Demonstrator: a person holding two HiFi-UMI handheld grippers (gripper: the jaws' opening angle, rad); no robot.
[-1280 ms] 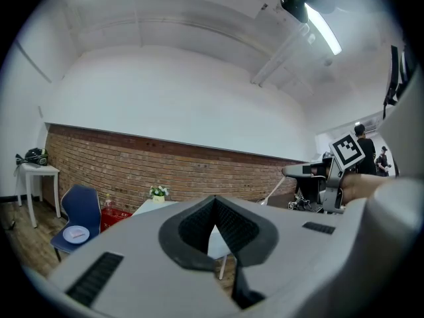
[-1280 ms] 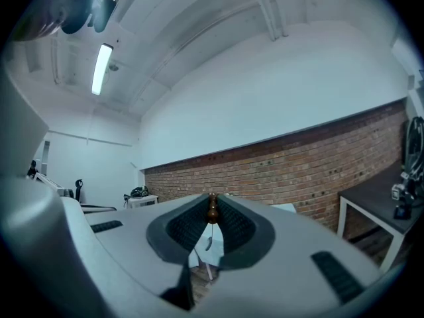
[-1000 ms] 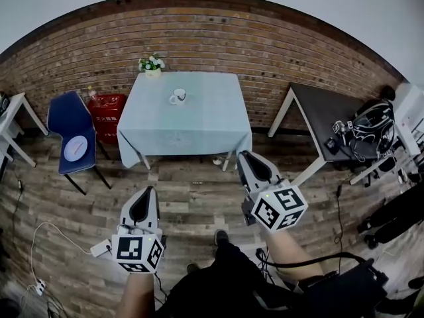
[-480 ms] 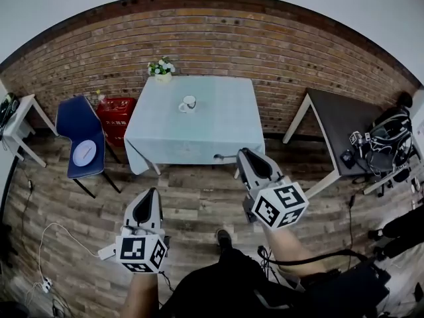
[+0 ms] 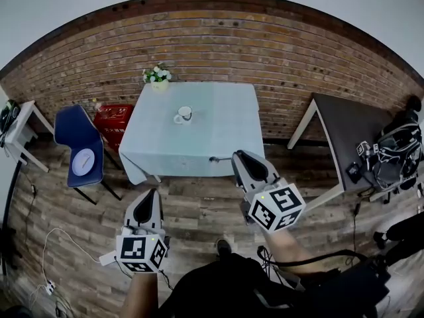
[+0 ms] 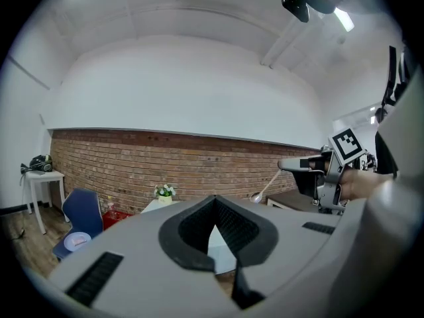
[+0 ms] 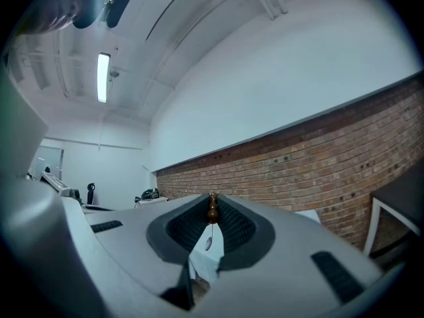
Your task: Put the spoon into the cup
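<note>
Spoon: The right gripper had its jaws pinching the spoon by the brown tip of its handle. The bowl pointed ahead toward the cup but was well short of it, off the desk's near edge.
Cup: The white cup stood upright on the cloth-covered desk, mouth up.
Left gripper: The left gripper had its jaws pressed together on nothing. It was farther from the cup than the right one.
Step in hand: Probably carrying the spoon to the cup, with the task hardly begun.
Doing it well: Bring the spoon over the cup's mouth, tip the bowl down and lower it inside before parting the jaws. The grip sat at the handle's very end, so the spoon could swing, and a knock on the rim might topple the cup.
Around: A flower vase stood beyond the cup, to its left. A blue chair carrying a plate and a red box were left of the cup, on the floor. A dark table stood well right of the cup.
In the way: Nothing lay near the cup, so only the hanging cloth at the desk's near edge needed clearing.
</note>
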